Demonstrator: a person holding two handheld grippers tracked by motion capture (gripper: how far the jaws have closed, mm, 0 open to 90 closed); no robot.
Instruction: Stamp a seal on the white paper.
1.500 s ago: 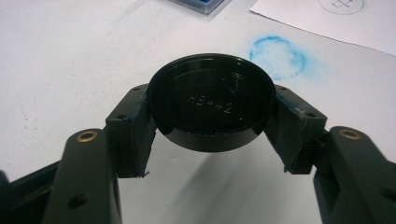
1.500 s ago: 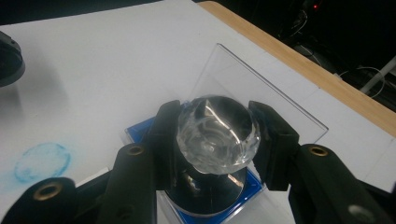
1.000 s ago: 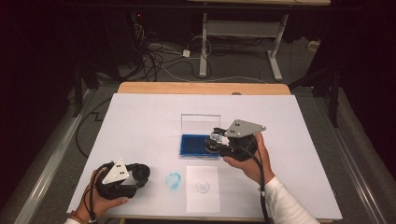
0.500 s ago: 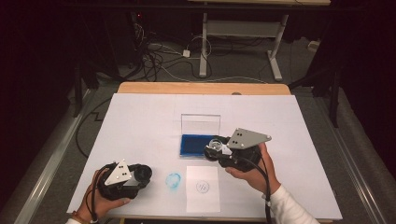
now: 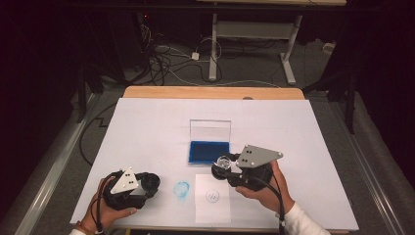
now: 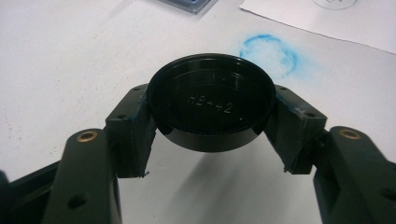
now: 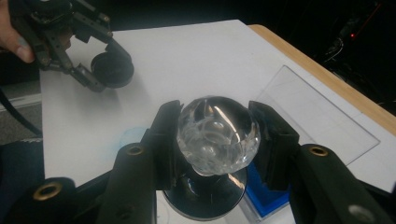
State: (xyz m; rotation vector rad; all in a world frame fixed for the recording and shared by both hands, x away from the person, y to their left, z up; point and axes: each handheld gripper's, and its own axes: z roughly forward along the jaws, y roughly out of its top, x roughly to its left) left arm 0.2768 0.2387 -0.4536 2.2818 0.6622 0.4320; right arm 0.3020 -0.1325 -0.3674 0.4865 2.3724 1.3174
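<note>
Your right hand-held gripper (image 5: 221, 165) clamps the clear faceted-knob stamp (image 7: 218, 133), probably freshly inked, left hand-held gripper (image 5: 149, 183) clamps its round black cap (image 6: 211, 108); press onto the white paper sheet (image 5: 213, 198) next.

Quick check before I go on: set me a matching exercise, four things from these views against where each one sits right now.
Things:
1. black cap
2. clear-knobbed stamp
3. blue ink pad
4. blue smudge

Places:
A. in an open clear case at mid-table
B. between the jaws of the left gripper
C. on the bare table, left of the paper sheet
D. between the jaws of the right gripper

Pairs: 1-B, 2-D, 3-A, 4-C
</note>
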